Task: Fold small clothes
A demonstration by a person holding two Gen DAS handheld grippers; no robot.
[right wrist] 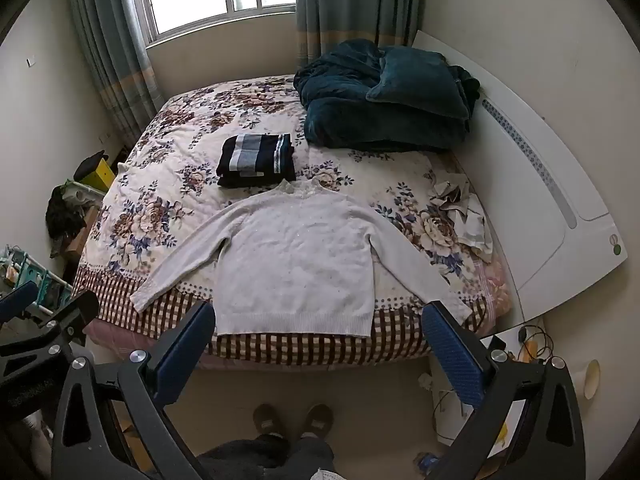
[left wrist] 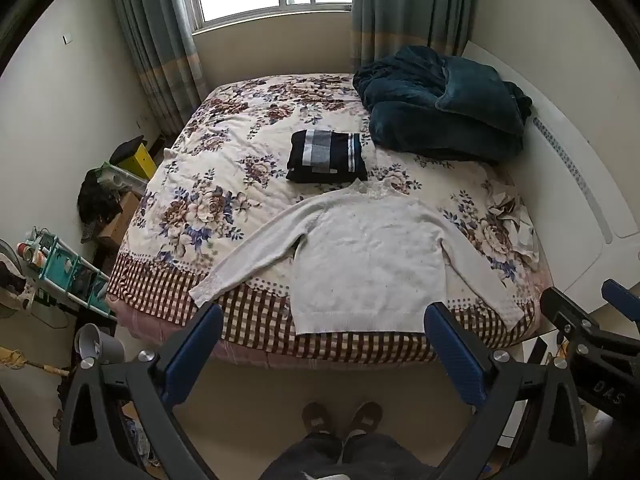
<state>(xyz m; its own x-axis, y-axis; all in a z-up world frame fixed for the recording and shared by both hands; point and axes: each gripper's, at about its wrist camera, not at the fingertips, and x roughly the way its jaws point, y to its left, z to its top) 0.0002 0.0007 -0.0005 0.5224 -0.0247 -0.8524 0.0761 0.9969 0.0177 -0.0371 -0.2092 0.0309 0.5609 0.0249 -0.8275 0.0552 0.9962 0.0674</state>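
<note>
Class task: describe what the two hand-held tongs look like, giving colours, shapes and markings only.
Both the left tongs and right tongs have black, angular plastic frames with triangular cut-outs, round silver bolts, and flat rectangular blue textured pads. The right tongs' body, seen in the left wrist view, carries pale lettering too blurred to read reliably.

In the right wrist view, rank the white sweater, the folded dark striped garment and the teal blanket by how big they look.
1. White sweater, sleeves spread.
2. Teal blanket, though it lies farther away, so these two are unsure.
3. Folded striped garment, clearly smallest.

White sweater (right wrist: 296, 260) lies flat on the floral bed (right wrist: 168, 152), sleeves spread — folded dark striped garment (right wrist: 257, 160) just behind its collar, right gripper (right wrist: 320, 332) wide open.
</note>
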